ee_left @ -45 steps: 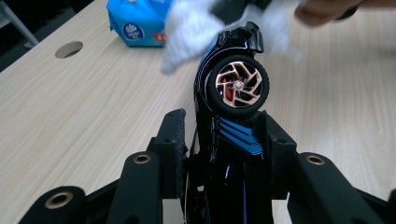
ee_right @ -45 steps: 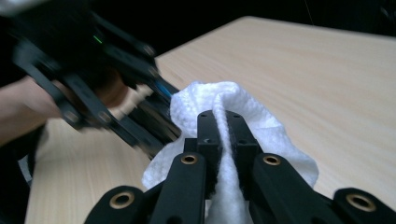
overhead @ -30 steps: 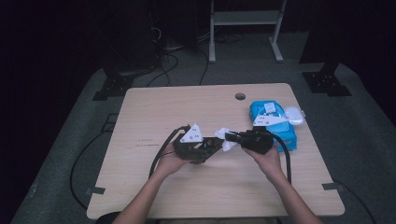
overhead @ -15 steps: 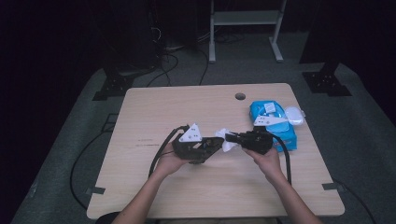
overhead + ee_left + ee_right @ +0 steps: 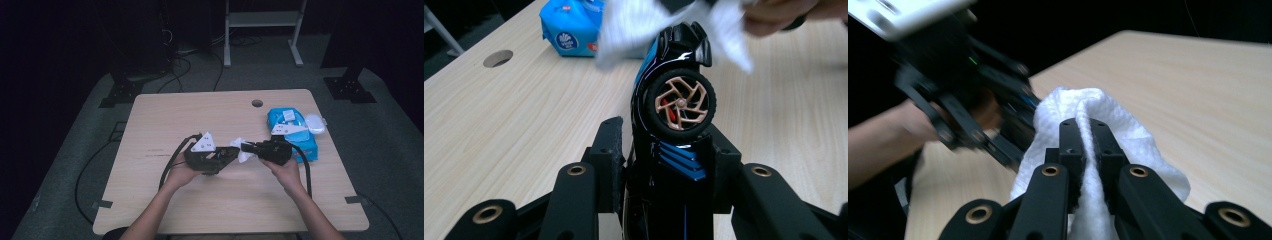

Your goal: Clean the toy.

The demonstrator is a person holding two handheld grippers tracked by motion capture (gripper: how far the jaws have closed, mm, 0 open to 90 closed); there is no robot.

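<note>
Showing one toy car [image 5: 674, 100], one white wipe [image 5: 1088, 115], one wipes pack [image 5: 292, 131]

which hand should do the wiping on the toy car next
Right, I'd judge. The right gripper is shut on the white wipe, already at the toy car, which the left gripper clamps.
</note>
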